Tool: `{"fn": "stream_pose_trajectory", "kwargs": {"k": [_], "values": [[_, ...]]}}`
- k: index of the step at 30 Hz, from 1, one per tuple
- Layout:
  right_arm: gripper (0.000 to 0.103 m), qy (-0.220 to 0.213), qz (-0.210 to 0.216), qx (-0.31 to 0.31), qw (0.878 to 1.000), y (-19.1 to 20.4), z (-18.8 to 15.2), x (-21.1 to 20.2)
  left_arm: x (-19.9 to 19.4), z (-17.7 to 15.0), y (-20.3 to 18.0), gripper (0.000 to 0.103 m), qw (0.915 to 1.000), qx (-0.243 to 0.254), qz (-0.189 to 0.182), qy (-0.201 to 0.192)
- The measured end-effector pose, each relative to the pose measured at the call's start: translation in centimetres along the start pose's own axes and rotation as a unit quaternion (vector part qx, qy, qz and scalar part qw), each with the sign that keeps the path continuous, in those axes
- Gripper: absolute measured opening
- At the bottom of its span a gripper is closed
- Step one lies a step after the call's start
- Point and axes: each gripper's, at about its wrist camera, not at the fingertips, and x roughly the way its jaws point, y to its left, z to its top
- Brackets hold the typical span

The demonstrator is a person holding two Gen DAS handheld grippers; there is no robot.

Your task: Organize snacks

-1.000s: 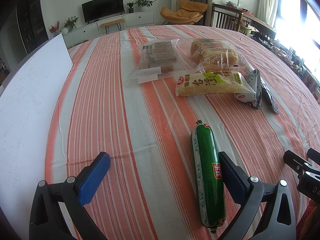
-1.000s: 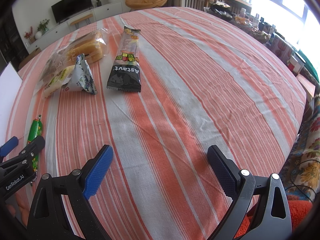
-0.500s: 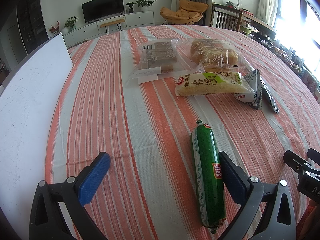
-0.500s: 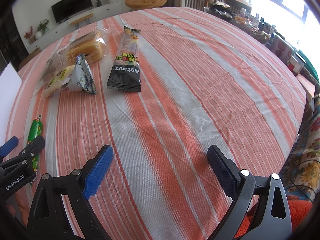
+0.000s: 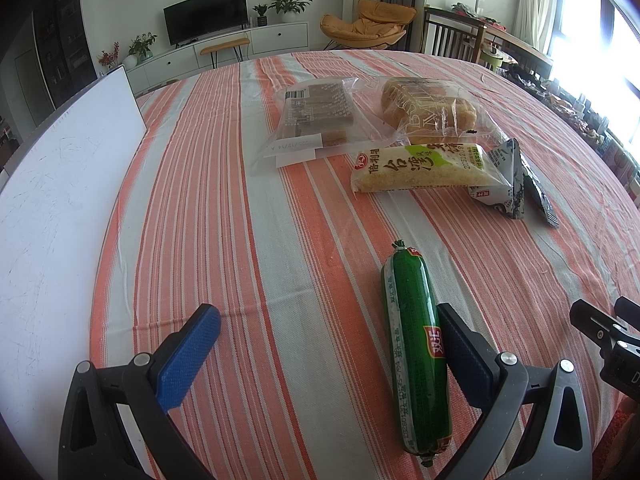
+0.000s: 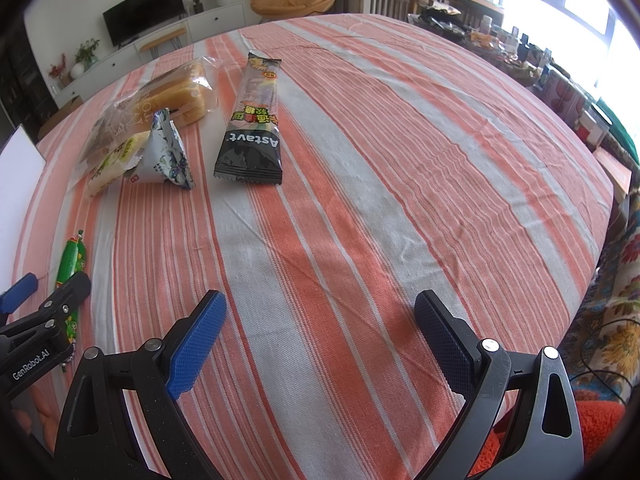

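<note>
On the orange-striped tablecloth lies a green sausage, right beside the right finger of my left gripper, which stands open and holds nothing. Farther off lie a clear pack of brown cakes, a bag of bread, a rice-cake pack and a triangular white packet. My right gripper is open over bare cloth. Ahead of it lie a long black Astavt bar and the triangular packet. The sausage shows at its left.
A white board covers the table's left side. The table edge curves close on the right, with cluttered shelves and a patterned fabric beyond. The left gripper intrudes at the right wrist view's lower left.
</note>
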Motion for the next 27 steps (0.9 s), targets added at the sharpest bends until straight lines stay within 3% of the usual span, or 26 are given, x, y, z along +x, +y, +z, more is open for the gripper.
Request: {"fn": "stream_pose_trajectory", "kwargs": {"k": [3,5,7,12,16,22,23,24,25,27], "values": [[0.095,-0.037,0.08,0.08,0.993,-3.1,-0.1,-1.6,0.0,0.0,0.0,0.103,1.0,0.0,0.0,0.0],[0.095,-0.075,0.085,0.152,0.982,-5.6,-0.1,-2.7,0.0,0.0,0.0,0.103,1.0,0.0,0.0,0.0],[0.096,-0.081,0.084,0.173,0.978,-6.8,1.0,-2.5,0.0,0.0,0.0,0.103,1.0,0.0,0.0,0.0],[0.094,-0.055,0.094,0.121,0.987,-4.8,7.3,-0.4,0.0,0.0,0.0,0.103,1.0,0.0,0.0,0.0],[0.094,-0.007,0.092,0.047,0.995,-0.9,11.5,3.1,0.0,0.0,0.0,0.103,1.0,0.0,0.0,0.0],[0.092,0.045,0.075,-0.046,0.995,3.0,11.8,7.0,0.0,0.0,0.0,0.103,1.0,0.0,0.0,0.0],[0.084,0.034,0.064,-0.06,0.996,3.2,11.5,6.9,0.0,0.0,0.0,0.103,1.0,0.0,0.0,0.0],[0.068,0.03,0.044,-0.074,0.996,3.3,11.3,6.7,0.0,0.0,0.0,0.103,1.0,0.0,0.0,0.0],[0.059,0.024,0.031,-0.086,0.996,3.3,11.0,6.5,0.0,0.0,0.0,0.103,1.0,0.0,0.0,0.0],[0.021,0.031,0.037,-0.079,0.996,2.5,10.8,6.0,0.0,0.0,0.0,0.103,1.0,0.0,0.0,0.0]]}}
